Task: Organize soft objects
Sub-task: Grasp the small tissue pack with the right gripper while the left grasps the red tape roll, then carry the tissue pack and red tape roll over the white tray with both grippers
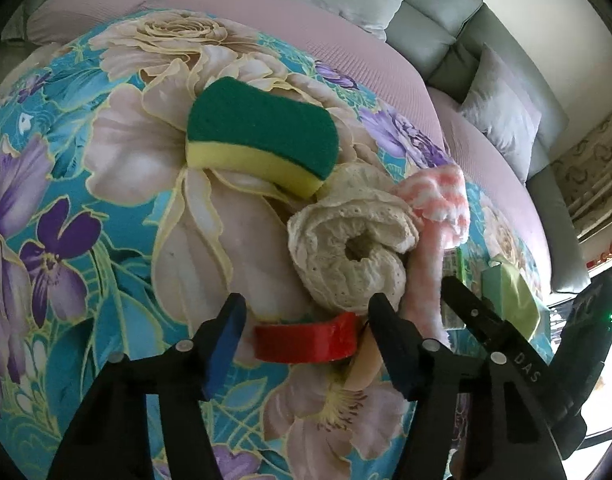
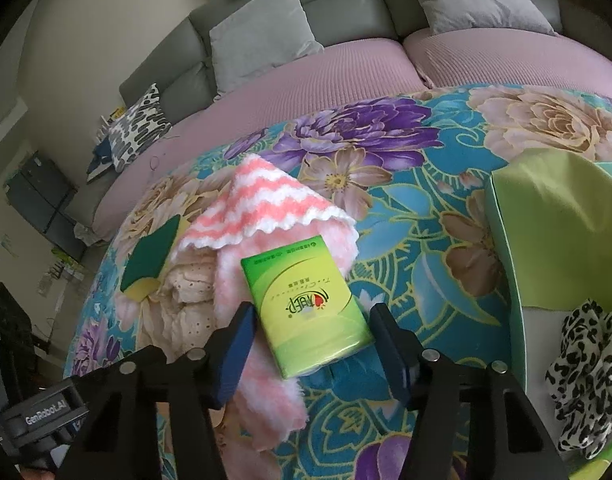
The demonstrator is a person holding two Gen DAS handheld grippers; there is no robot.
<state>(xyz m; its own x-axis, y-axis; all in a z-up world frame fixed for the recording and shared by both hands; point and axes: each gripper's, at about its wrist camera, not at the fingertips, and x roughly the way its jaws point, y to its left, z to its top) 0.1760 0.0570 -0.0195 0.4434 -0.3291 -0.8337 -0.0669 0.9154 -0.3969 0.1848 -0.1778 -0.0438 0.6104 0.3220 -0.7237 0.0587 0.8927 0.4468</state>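
Observation:
In the left wrist view my left gripper (image 1: pixel 302 328) is open, its fingers either side of a red soft block (image 1: pixel 306 342) on the floral cloth (image 1: pixel 106 200). Just beyond lie a rolled cream knit cloth (image 1: pixel 354 248), a green and yellow sponge (image 1: pixel 262 132) and a pink and white knit cloth (image 1: pixel 438 196). In the right wrist view my right gripper (image 2: pixel 312 340) is open around a green tissue pack (image 2: pixel 306 304) that rests partly on the pink and white knit cloth (image 2: pixel 266 208). The sponge (image 2: pixel 150 256) and cream cloth (image 2: pixel 190 284) lie to the left.
A light green box (image 2: pixel 554 240) at the right holds a leopard-print scarf (image 2: pixel 586 372). A grey sofa (image 2: pixel 266 12) with pillows and a pink cover (image 2: pixel 306 76) lies behind the floral cloth. The right gripper's body (image 1: pixel 506 344) is close at the left view's right side.

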